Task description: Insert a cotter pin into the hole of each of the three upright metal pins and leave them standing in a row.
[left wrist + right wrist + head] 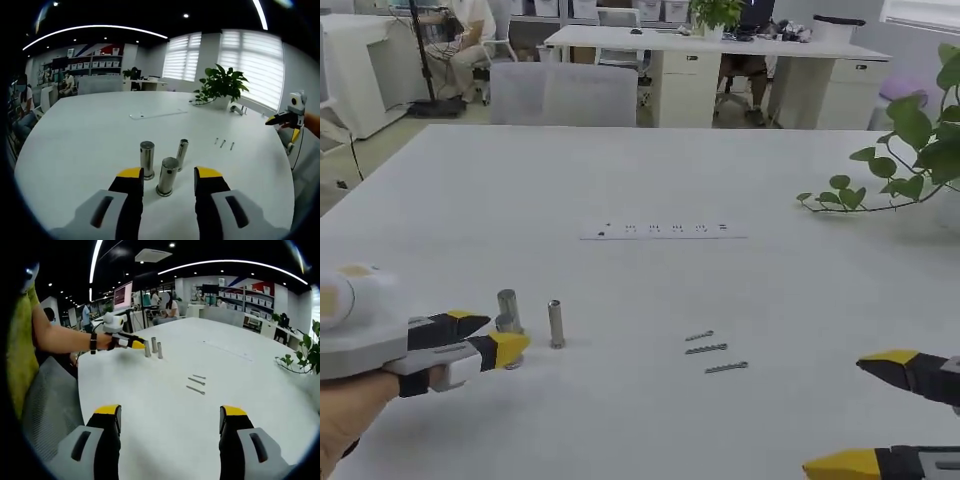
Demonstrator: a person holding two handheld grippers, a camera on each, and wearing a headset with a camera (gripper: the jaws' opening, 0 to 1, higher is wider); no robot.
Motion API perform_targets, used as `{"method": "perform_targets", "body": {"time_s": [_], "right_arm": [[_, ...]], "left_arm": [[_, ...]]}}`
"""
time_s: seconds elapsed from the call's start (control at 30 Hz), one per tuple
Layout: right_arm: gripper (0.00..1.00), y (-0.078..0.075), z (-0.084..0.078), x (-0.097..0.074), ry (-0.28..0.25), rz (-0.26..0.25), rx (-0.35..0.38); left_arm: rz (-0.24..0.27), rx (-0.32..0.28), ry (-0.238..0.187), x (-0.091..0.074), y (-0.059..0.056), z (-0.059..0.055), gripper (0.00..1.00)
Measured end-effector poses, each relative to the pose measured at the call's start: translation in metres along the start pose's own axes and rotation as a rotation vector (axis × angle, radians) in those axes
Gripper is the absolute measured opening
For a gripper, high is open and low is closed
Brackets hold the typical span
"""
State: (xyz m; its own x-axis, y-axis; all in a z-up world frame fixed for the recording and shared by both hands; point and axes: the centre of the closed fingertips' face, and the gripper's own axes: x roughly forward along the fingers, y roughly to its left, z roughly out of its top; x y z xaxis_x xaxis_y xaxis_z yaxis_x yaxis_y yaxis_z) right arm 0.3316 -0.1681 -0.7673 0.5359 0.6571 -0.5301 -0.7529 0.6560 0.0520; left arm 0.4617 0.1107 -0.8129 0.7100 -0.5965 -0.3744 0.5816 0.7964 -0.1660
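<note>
White table (720,180): left tool (167,176) wide astride one metal pin (168,170), contact unclear; right tool (170,412) wide, cropped.

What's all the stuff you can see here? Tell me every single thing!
table: one, white, under everything
pins: three, silver, upright, clustered near left
cotter pins: three, silver, lying flat right of the pins
strip: one, clear, flat at mid table
plant: one, green, far right edge
chair: one, grey, behind the table
left tongs: one, yellow-tipped, open, jaws either side of one pin
right tongs: one, yellow-tipped, open, over bare table
hand: one, holding the left tongs
</note>
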Motion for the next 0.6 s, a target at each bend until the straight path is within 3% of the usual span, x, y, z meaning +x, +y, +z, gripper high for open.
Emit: {"method": "perform_targets", "body": {"time_s": [0.3,0.6], "right_arm": [[0.82,-0.0025,-0.0035,0.0008,0.012,-0.003,0.005],[0.81,-0.0038,-0.0048,0.0029,0.021,-0.001,0.007]], "left_arm": [[-0.008,0.020,-0.003,0.0072,-0.0014,-0.0044,0.29],[-0.007,0.044,-0.018,0.0101,-0.0004,-0.0015,0.21]]}}
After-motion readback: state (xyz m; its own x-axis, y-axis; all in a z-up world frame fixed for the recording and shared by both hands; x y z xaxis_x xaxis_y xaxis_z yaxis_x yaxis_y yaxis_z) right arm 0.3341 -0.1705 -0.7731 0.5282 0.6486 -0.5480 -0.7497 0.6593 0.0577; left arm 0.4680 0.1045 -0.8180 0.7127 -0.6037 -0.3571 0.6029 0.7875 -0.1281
